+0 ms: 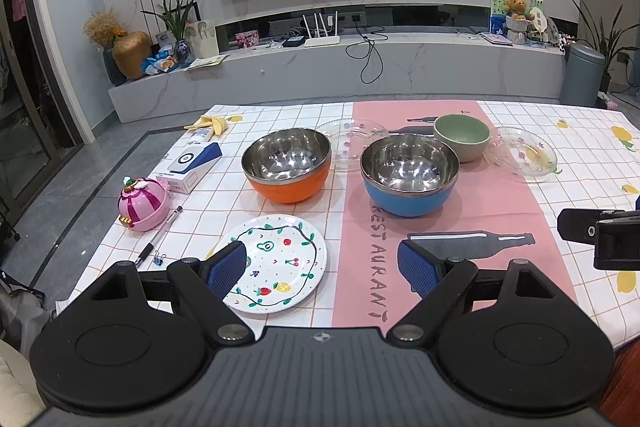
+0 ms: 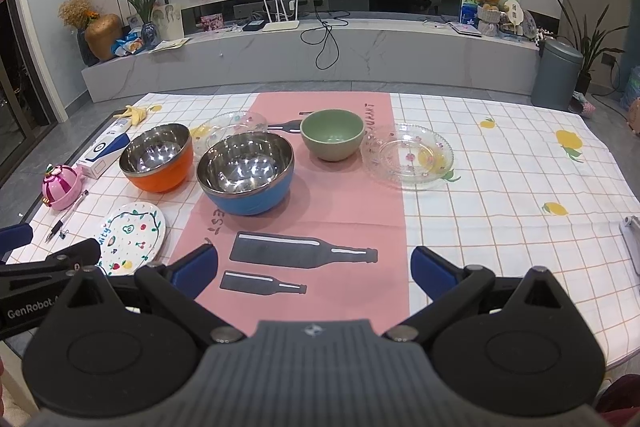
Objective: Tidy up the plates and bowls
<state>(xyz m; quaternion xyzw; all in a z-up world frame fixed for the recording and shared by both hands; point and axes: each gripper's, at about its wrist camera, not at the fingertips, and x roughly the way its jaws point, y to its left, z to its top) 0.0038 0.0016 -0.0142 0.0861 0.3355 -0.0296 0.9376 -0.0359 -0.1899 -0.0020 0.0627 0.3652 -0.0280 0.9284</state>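
Table (image 2: 520, 195), checked cloth with a pink runner down the middle, carries everything. Nothing stacked yet; all dishes sit apart, so I judge the task is at its start.

Blue bowl (image 2: 246, 173), steel-lined, sits on the runner near centre. Orange bowl (image 2: 156, 157), same build, is just to its left. Similar size, so they look like a nesting pair.

Two glass plates: one (image 2: 408, 155) on the right, beside the green bowl (image 2: 332, 135); the other (image 2: 232, 123) behind and between the two steel bowls, partly hidden by them. Green bowl is smaller and sits behind the blue one, apart from it.

Painted plate (image 1: 280, 261) with fruit pattern lies flat at the near left, closest to the left gripper (image 1: 322, 267). Its left finger overlaps the plate rim in the left wrist view; contact or just hovering, can't tell.

Left gripper jaws spread wide, nothing between them. Right gripper (image 2: 316, 271) likewise wide apart and empty, hovering over the bottle print on the runner, well short of any dish. Both are pre-opened, probably for a rim grasp.

Clutter on the left edge, not part of the job: white-and-blue box (image 1: 192, 163), pink toy case (image 1: 142, 205), pen (image 1: 160, 237), binder clip (image 1: 159, 259).

Risk: glass plates are thin and flat on cloth, hard to get a finger under.
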